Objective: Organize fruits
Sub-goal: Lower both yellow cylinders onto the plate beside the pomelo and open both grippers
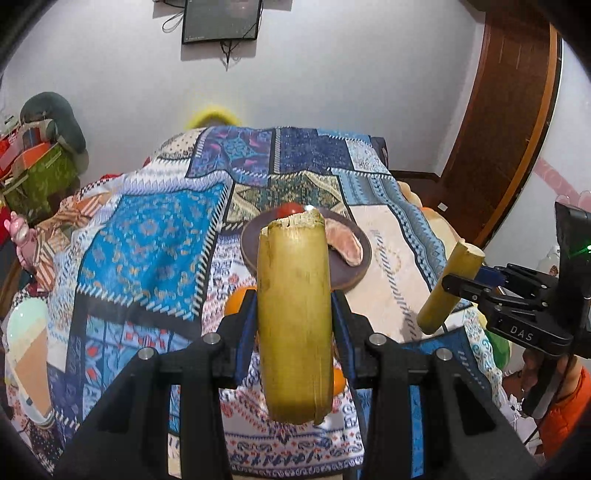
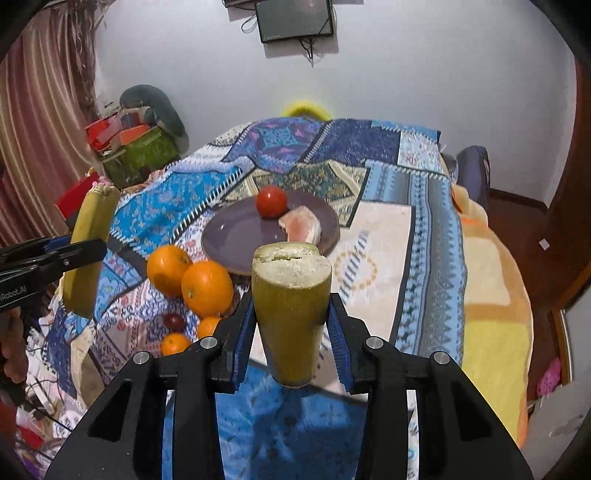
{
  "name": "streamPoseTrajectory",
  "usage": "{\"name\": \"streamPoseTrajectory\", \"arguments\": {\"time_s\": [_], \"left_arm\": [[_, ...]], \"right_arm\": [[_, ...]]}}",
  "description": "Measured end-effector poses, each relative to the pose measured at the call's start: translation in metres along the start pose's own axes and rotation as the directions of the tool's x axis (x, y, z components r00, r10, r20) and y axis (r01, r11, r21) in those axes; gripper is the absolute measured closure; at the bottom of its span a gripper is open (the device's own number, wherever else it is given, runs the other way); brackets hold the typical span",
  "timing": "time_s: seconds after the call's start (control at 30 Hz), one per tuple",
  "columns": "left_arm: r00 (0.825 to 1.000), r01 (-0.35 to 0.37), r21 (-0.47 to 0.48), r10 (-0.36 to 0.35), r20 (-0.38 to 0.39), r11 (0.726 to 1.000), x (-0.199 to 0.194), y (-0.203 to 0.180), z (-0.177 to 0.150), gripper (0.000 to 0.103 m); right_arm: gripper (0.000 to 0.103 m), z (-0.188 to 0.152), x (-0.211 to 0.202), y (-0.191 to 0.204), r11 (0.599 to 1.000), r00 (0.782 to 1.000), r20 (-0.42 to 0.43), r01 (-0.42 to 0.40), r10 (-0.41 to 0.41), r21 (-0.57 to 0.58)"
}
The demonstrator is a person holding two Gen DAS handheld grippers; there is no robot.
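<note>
My left gripper (image 1: 293, 306) is shut on a yellow-green sugarcane piece (image 1: 293, 314), held upright above the patterned bed cover; it also shows in the right wrist view (image 2: 90, 251). My right gripper (image 2: 291, 317) is shut on a second sugarcane piece (image 2: 291, 310), seen from the left wrist at the right (image 1: 448, 288). A purple plate (image 2: 236, 236) ahead holds a red tomato (image 2: 272, 201) and a pink fruit slice (image 2: 301, 225). Two large oranges (image 2: 207, 288) lie in front of the plate, with small oranges (image 2: 173, 343) and a dark fruit (image 2: 173, 321) nearer.
The patchwork blanket (image 2: 388, 229) covers the bed. A cluttered green box (image 2: 136, 155) stands at far left by a curtain. A monitor (image 2: 295, 18) hangs on the wall. A wooden door (image 1: 509, 110) is at the right. An orange-yellow blanket (image 2: 491, 295) drapes the bed's right side.
</note>
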State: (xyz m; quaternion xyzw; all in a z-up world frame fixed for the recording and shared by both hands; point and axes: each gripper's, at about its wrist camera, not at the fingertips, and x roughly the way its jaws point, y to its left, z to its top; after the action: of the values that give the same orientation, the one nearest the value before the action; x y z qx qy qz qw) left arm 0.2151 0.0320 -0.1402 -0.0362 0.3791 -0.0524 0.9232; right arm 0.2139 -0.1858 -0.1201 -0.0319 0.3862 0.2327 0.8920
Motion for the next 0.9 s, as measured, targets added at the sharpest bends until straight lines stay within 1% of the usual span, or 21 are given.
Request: {"name": "streamPoseTrajectory", "arguments": {"time_s": [0.17, 0.37, 0.73, 0.9], "left_arm": [[1.0, -0.004, 0.008, 0.004, 0.018, 1.0, 0.01, 0.001, 0.016, 0.065], [1.0, 0.007, 0.008, -0.007, 0.026, 1.0, 0.028, 0.002, 0.033, 0.065], [1.0, 0.026, -0.012, -0.026, -0.012, 1.0, 0.082, 0.01, 0.053, 0.065], [0.999, 0.024, -0.016, -0.024, -0.033, 1.0, 0.103, 0.015, 0.058, 0.065]], "right_arm": [[0.068, 0.014, 0.004, 0.001, 1.0, 1.0, 0.02, -0.006, 0.006, -0.01], [0.068, 0.03, 0.02, 0.005, 1.0, 0.999, 0.028, -0.025, 0.025, -0.018], [0.068, 0.055, 0.06, 0.014, 0.997, 0.998, 0.013, -0.062, 0.063, -0.04], [0.068, 0.063, 0.082, 0.017, 0.996, 0.997, -0.013, -0.078, 0.077, -0.037]]}}
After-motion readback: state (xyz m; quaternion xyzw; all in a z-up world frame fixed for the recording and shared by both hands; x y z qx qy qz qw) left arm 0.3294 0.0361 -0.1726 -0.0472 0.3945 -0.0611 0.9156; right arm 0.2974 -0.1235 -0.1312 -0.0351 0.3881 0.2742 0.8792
